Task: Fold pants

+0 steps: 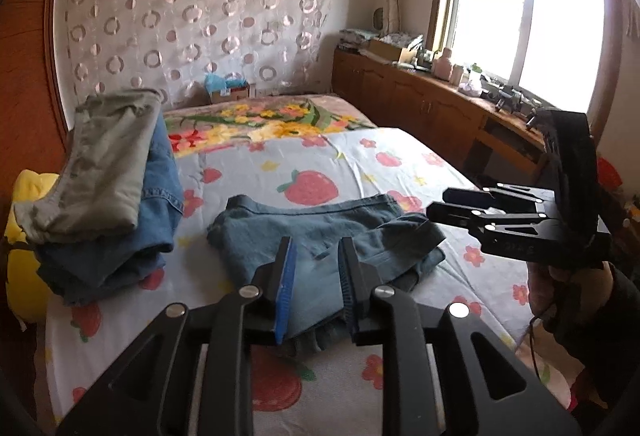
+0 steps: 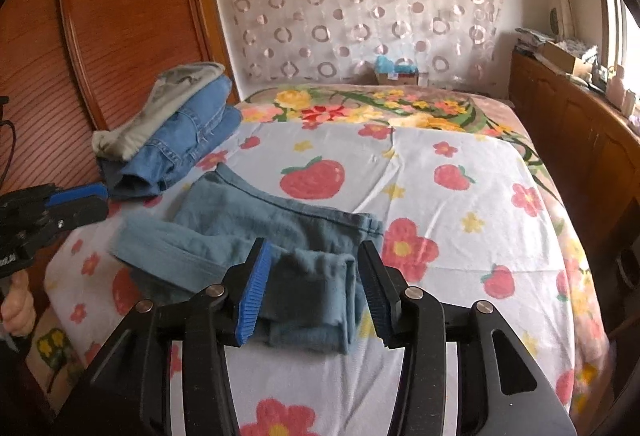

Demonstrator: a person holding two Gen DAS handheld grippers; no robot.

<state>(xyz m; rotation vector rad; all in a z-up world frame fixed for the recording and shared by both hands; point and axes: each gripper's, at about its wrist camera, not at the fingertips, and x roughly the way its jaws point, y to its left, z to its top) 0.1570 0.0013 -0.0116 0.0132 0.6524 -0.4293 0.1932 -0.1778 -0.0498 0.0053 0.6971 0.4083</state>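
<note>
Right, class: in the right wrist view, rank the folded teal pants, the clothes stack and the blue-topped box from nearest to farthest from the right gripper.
1. Folded teal pants, directly beneath the right gripper.
2. Clothes stack, left, by the wooden panel.
3. Blue-topped box, far end, against the curtain.
</note>
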